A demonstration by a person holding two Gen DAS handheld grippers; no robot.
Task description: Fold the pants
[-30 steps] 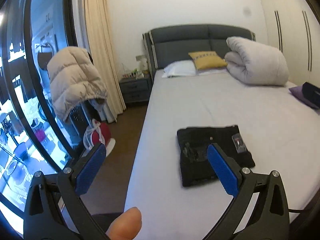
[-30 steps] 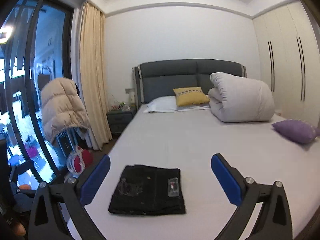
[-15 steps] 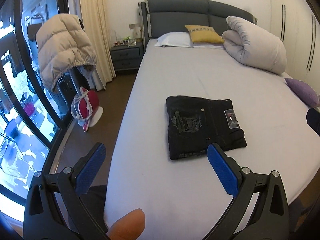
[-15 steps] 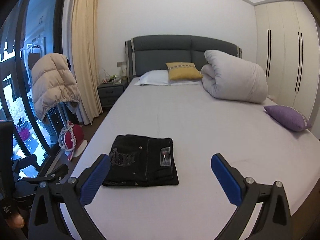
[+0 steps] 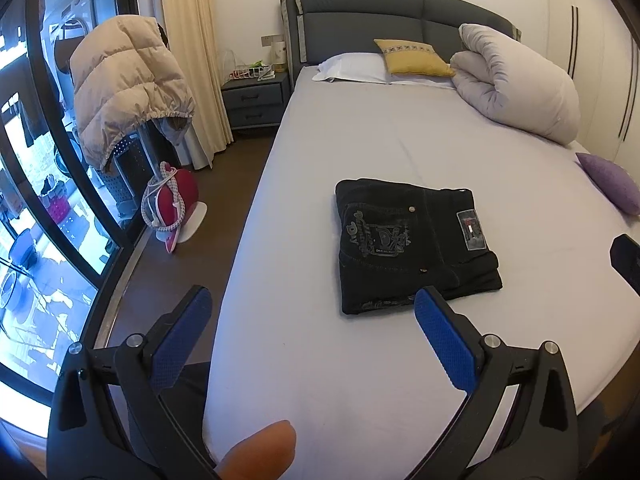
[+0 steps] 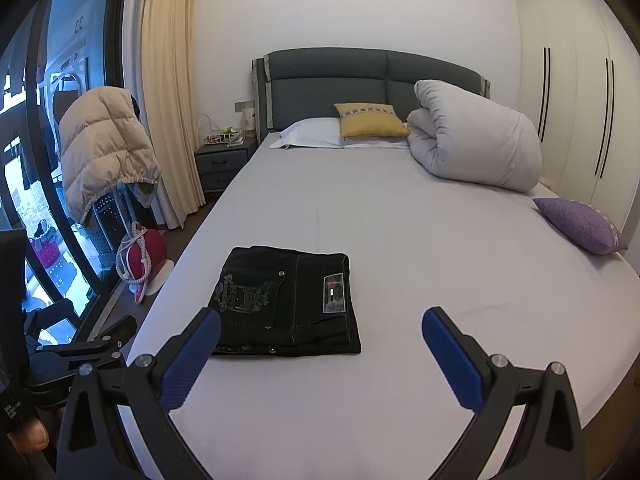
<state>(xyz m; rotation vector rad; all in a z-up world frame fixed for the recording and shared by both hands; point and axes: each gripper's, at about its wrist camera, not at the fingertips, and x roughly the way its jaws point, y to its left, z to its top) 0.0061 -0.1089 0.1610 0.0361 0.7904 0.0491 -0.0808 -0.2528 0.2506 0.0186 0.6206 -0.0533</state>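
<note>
Ahead of your grippers stretches a bed (image 6: 400,240) with a pale sheet and a dark grey padded headboard (image 6: 360,80) against a white wall. To your left, a tall dark-framed window (image 5: 36,160) lets in daylight beside a cream curtain (image 6: 168,100) and a grey nightstand (image 6: 222,164) with 2 drawers. To your right stand white wardrobe doors (image 6: 580,100); the floor (image 5: 224,184) is dark brown.

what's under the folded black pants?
The folded black pants lie flat on the bed sheet, which shows bare all around them. Stacked denim layers show at the near edge. Whatever sits directly beneath the stack is covered and cannot be seen.
</note>
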